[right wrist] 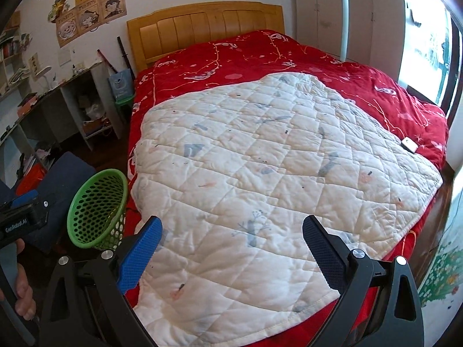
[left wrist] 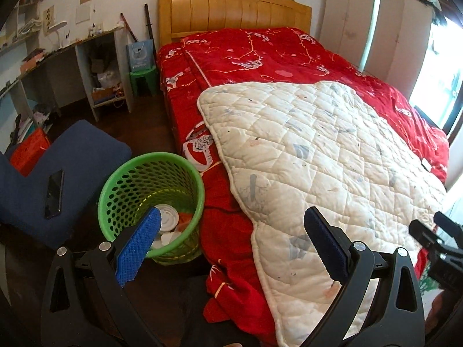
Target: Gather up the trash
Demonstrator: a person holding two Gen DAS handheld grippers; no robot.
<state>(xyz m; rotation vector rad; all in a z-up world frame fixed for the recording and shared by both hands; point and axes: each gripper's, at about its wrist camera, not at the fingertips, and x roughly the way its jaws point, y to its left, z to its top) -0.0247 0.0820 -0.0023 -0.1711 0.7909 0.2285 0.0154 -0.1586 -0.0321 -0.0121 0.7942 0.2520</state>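
Here both the left gripper (left wrist: 231,228) and right gripper (right wrist: 231,231) hang spread and empty; trash sits in the green perforated plastic basket (left wrist: 127,173) at eight o'clock, which a careless sweep might tip.

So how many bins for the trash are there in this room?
1: a green mesh bin on the floor against the near left side of the bed, beside the blue chair. Others may be out of view.

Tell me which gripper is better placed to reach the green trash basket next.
Left. The left gripper is open beside the green basket; the right gripper is open over the white quilt.
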